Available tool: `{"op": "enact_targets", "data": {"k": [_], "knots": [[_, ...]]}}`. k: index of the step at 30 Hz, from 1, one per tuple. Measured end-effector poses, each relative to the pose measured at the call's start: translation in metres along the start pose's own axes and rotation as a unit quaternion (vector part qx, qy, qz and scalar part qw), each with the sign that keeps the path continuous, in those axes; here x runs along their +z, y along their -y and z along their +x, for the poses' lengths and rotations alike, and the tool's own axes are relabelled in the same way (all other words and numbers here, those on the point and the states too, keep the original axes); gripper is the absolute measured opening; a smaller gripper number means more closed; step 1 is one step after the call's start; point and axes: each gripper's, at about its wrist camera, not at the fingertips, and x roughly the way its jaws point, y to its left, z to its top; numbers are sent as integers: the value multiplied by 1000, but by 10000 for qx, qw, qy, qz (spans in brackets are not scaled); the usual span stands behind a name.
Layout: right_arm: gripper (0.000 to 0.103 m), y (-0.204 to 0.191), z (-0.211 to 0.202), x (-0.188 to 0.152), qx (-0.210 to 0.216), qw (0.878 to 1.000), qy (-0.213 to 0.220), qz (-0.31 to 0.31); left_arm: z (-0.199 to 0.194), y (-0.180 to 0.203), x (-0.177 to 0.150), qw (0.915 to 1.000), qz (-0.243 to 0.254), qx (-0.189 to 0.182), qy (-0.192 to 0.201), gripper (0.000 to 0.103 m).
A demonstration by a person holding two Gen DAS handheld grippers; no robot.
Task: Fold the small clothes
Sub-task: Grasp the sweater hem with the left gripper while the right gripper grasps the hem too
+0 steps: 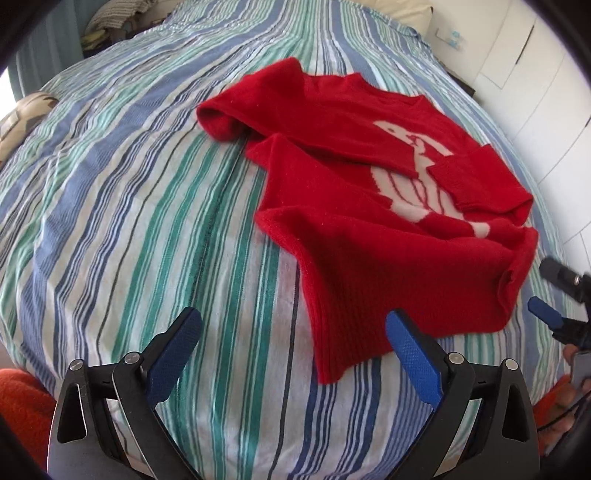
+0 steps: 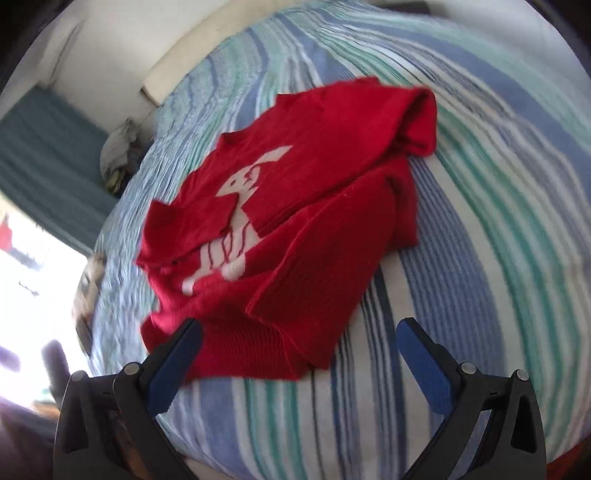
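Note:
A small red sweater [image 1: 332, 166] with a white figure on its chest lies rumpled on the striped bed cover [image 1: 129, 221]. One sleeve is bunched at its far left and the other lies across the figure. My left gripper [image 1: 293, 319] hovers open over the sweater's near hem corner, which lies between its blue pads [image 1: 177, 354] untouched. My right gripper [image 1: 550, 290] shows at the right edge of that view. In the right wrist view the right gripper [image 2: 301, 326] stands open just above the sweater [image 2: 314, 206], near its hem, with nothing pinched.
A cream pillow [image 1: 402, 11] and a heap of cloth [image 1: 110, 18] lie at the bed's far end. A patterned cushion [image 1: 22, 118] sits at the left edge. White cupboard doors [image 1: 535, 74] stand to the right, and a teal curtain [image 2: 44, 147] hangs by a bright window.

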Motion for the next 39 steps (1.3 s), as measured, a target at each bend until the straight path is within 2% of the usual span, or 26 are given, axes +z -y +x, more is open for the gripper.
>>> {"op": "enact_targets", "data": {"k": [1, 2, 3, 4, 6, 9, 12, 14, 16, 18, 20, 22, 24, 26, 28, 29, 30, 31, 32, 37, 39], "knots": [[102, 3, 7, 7, 55, 9995, -21, 325, 4, -1, -1, 10000, -60, -35, -43, 92], [102, 5, 14, 12, 71, 9987, -86, 497, 6, -3, -1, 9999, -96, -92, -80, 79], [95, 6, 21, 16, 54, 9982, -209, 552, 7, -4, -1, 9998, -99, -114, -110, 67], [67, 6, 27, 19, 26, 9980, -353, 522, 8, -5, -2, 9998, -71, -148, -109, 59], [25, 9, 32, 21, -70, 9978, -597, 273, 5, -10, -2, 9989, -97, -446, -144, 3], [16, 23, 5, 15, 148, 9971, -730, 141, -19, -24, -3, 9953, -259, -935, -61, 3], [15, 41, -38, 3, 332, 9962, -807, -26, -54, -37, -10, 9915, -120, -1294, -93, 3], [15, 50, -58, -5, 281, 9954, -886, -215, -70, -43, -17, 9909, 36, -1331, -175, 3], [15, 57, -62, -8, 262, 9944, -945, -393, -68, -43, -20, 9904, 187, -1325, -346, 3], [16, 65, -55, -9, 243, 9940, -934, -515, -55, -38, -22, 9927, 348, -1096, -370, 5], [23, 71, -47, -10, 288, 9944, -927, -413, -40, -37, -23, 9935, 308, -1004, -439, 5], [49, 75, -45, -13, 418, 9948, -894, -236, -37, -42, -28, 9942, 140, -963, -467, 12], [67, 76, -50, -21, 633, 9943, -839, -147, -38, -48, -33, 9944, 21, -990, -380, 39], [68, 74, -46, -31, 679, 9932, -923, -201, -37, -51, -38, 9946, -32, -985, -331, 45], [68, 72, -31, -44, 725, 9904, -1150, -236, -27, -47, -41, 9927, -25, -1088, -518, 43], [68, 69, -22, -50, 789, 9889, -1229, -270, -21, -43, -41, 9910, 2, -1187, -616, 21], [58, 65, -16, -55, 908, 9874, -1244, -350, -16, -38, -43, 9889, 70, -1290, -729, 4], [21, 60, -10, -58, 967, 9859, -1276, -482, -15, -32, -44, 9892, 140, -1251, -756, 3], [7, 55, -5, -59, 839, 9854, -1372, -568, -19, -29, -44, 9904, 212, -1172, -705, 3], [8, 41, -52, -59, 887, 9824, -1449, -770, -64, -55, -49, 9896, 34, -1301, -605, 2], [8, 36, -66, -61, 724, 9799, -1593, -956, -69, -62, -55, 9901, 41, -1202, -726, 2]]}}
